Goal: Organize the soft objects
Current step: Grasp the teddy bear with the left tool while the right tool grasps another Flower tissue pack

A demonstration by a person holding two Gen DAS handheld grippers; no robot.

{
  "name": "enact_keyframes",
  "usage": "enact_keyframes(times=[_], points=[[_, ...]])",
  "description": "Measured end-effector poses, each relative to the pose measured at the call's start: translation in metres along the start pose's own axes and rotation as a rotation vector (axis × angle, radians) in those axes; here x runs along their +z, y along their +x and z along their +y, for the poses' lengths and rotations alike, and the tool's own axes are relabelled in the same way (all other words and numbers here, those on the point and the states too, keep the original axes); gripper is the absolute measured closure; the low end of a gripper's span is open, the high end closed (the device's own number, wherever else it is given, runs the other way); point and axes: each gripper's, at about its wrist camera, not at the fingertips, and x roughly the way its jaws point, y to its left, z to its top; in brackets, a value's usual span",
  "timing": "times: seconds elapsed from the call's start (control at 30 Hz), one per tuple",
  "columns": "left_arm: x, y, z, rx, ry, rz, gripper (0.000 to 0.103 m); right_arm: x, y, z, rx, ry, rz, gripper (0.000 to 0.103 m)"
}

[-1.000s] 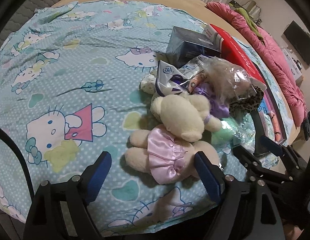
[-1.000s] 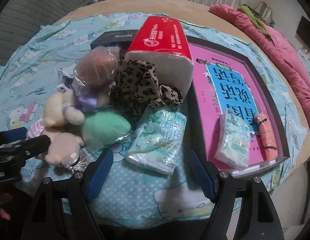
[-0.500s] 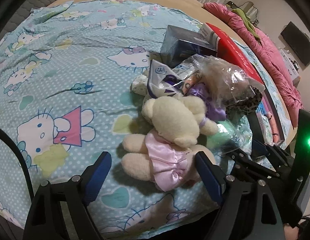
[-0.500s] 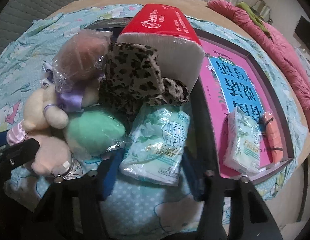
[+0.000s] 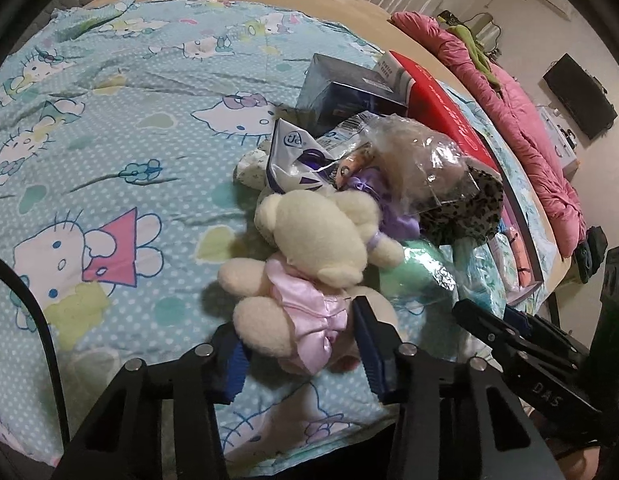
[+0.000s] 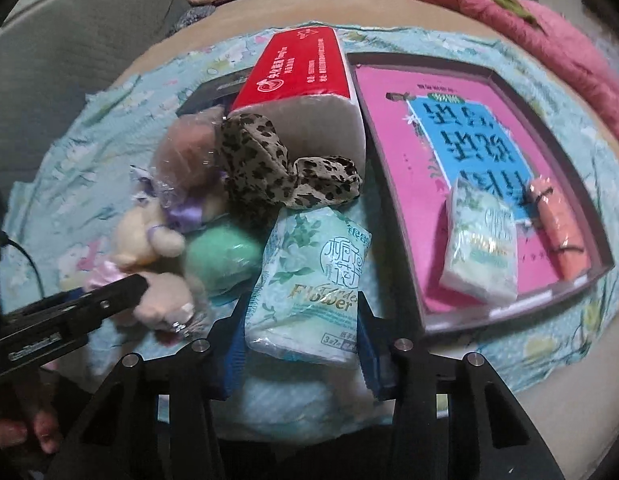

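A cream teddy bear [image 5: 321,240] in a pink satin skirt lies on the Hello Kitty sheet [image 5: 109,140]. My left gripper [image 5: 297,340] is closing, and its blue pads press on the bear's skirt and legs. In the right wrist view a green flowered tissue pack [image 6: 309,272] sits between the pads of my right gripper [image 6: 301,332]. That gripper is also closing and pinches the pack's sides. The left gripper's finger [image 6: 109,292] shows beside the bear [image 6: 149,236]. The right gripper [image 5: 509,328] reaches in at the lower right of the left wrist view.
Around the bear lie a bagged doll [image 6: 189,156] with a purple bow, a green soft lump [image 6: 221,256], leopard-print fabric [image 6: 269,164] and a red tissue box [image 6: 301,64]. A dark tray [image 6: 569,184] holds a pink book, a small tissue pack [image 6: 481,252] and an orange roll [image 6: 561,236].
The left jaws have closed in on the teddy bear's lower body. The right gripper moved forward over the flowered tissue pack and its jaws closed on it.
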Motion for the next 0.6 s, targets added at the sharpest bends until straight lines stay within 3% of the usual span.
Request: enact_keyframes(times=[0.37, 0.6], points=[[-0.008, -0.025, 0.002, 0.015, 0.0, -0.023, 0.062, -0.017, -0.013, 0.002, 0.072, 0.015, 0.051, 0.055], [-0.009, -0.045, -0.003, 0.021, 0.013, -0.061, 0.072, -0.017, -0.039, 0.008, 0.065, -0.018, -0.046, 0.055]])
